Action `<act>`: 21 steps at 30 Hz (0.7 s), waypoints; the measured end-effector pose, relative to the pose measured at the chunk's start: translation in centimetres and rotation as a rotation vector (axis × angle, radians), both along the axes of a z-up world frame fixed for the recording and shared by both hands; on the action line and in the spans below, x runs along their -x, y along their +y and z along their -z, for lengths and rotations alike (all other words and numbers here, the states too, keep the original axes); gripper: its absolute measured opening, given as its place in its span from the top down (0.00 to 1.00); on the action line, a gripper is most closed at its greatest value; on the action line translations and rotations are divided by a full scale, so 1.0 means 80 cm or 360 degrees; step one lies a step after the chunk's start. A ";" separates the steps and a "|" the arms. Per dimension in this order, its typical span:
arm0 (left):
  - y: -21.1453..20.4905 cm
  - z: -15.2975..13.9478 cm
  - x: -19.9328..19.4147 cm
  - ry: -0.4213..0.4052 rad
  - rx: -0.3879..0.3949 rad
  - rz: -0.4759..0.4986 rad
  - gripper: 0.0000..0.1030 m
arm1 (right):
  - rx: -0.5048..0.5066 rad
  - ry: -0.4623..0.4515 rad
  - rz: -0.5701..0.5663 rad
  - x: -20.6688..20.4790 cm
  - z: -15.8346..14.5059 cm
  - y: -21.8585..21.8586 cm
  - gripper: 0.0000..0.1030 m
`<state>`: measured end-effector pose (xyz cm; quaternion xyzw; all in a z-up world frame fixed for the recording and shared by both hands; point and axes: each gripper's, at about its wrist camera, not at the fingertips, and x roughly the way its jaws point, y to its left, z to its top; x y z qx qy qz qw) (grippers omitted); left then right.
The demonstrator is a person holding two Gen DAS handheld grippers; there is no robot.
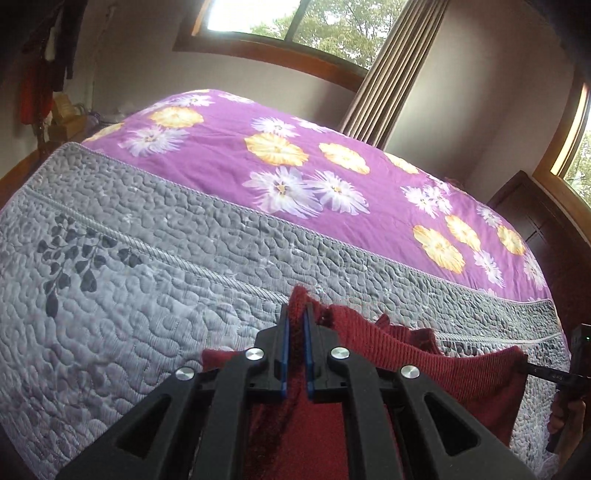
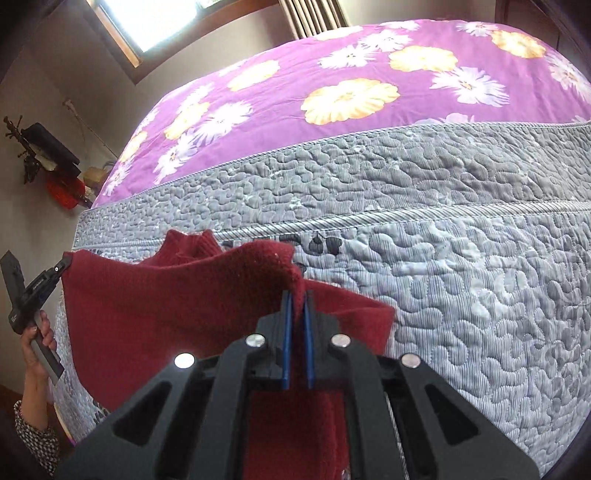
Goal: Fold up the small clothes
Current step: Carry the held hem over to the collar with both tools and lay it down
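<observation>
While both pairs of tongs are pinched down on the same dark red knitted garment [image 2: 177, 310], you have it lifted and stretched between them above the grey quilted bed cover [image 2: 461, 295]. Your left tongs [image 1: 296, 317] stand almost closed, the blue pads [image 1: 283, 350] clamped on a bunched corner of the knit that sticks up between them, with more red cloth hanging below the black fingers. Your right tongs [image 2: 297, 306] are likewise nearly together, gripping a folded-over edge of the garment, which drapes down under the tool. In the right wrist view the left tongs [image 2: 64, 264] show at the far edge, biting the garment's other upper corner, and your left hand [image 2: 37, 339] wraps the handle from below, a patterned sleeve [image 2: 33, 439] at the wrist. The ribbed collar [image 2: 192, 247] rises behind the taut top edge. Beyond the grey cover lies a purple flowered sheet [image 1: 295, 162], with a window [image 1: 295, 22] and a curtain [image 1: 391, 66] behind the bed.
</observation>
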<state>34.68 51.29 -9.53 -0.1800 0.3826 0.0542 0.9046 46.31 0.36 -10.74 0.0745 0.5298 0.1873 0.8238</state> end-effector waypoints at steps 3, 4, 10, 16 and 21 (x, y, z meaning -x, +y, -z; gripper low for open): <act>-0.003 0.035 -0.016 0.0100 -0.0044 0.0007 0.94 | 0.0021 0.0083 0.0028 -0.010 0.037 -0.001 0.96; -0.005 0.046 -0.019 0.0136 -0.0073 0.0011 0.94 | 0.0024 0.0105 0.0038 -0.014 0.047 -0.003 0.96; -0.002 0.096 -0.022 0.0297 -0.0153 0.0033 0.93 | 0.0027 0.0195 0.0081 -0.021 0.092 -0.008 0.94; -0.001 0.098 -0.008 0.0338 -0.0135 0.0016 0.68 | 0.0017 0.0208 0.0102 -0.016 0.102 -0.006 0.82; 0.001 0.069 0.033 0.0324 -0.0089 0.0047 0.51 | 0.0021 0.0159 0.0044 0.018 0.075 -0.018 0.65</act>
